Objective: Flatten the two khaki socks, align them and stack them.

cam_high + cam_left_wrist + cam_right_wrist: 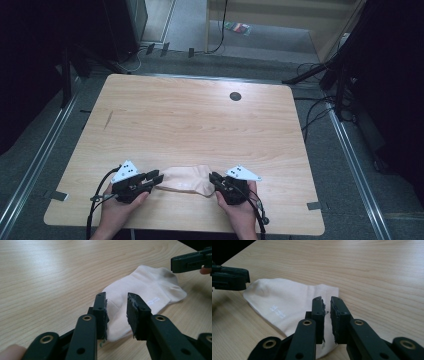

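Observation:
A cream ankle sock (186, 180) lies flat on the wooden table (200, 120) near its front edge. My left gripper (159, 176) is at the sock's left end. In the left gripper view its jaws stand apart over the sock's (140, 290) near edge, with flat fabric showing through the gap of the left gripper (117, 300). My right gripper (215, 177) is at the sock's right end. In the right gripper view the right gripper (326, 301) has only a narrow slit between its jaws, above the sock's (287, 300) corner, and no fabric looks pinched.
A dark round grommet (235, 96) sits in the table's far right part. Cables (320, 107) and dark stands crowd the floor around the table. Bare wood stretches beyond the sock.

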The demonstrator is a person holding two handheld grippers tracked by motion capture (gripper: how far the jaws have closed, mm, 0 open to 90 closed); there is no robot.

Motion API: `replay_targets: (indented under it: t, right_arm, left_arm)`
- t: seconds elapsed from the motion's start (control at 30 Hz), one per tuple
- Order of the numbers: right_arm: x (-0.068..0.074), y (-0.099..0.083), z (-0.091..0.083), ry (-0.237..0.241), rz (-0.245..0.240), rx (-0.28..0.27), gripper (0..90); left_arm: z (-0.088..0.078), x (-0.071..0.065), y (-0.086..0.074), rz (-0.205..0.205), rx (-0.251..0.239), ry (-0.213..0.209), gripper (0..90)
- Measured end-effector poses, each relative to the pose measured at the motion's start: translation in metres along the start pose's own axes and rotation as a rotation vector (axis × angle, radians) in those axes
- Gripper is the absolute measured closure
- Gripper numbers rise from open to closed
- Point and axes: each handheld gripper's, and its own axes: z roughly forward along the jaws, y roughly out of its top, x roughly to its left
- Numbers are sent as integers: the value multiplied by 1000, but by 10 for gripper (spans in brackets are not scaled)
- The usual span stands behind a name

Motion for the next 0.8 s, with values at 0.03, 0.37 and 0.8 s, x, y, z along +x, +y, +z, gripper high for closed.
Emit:
replay_targets:
  t: [0.03, 0.37, 0.8]
  right_arm:
    - [0, 0, 1, 1, -1, -1, 830]
    - [-11, 2, -8, -21, -7, -77, 454]
    - [-40, 7, -25, -74, 52, -106, 142]
  left_arm:
    - [0, 1, 0, -9, -2, -1, 726]
    - [-7, 13, 2, -54, -61, 34, 378]
    - [-24, 32, 2, -99, -91, 97, 105]
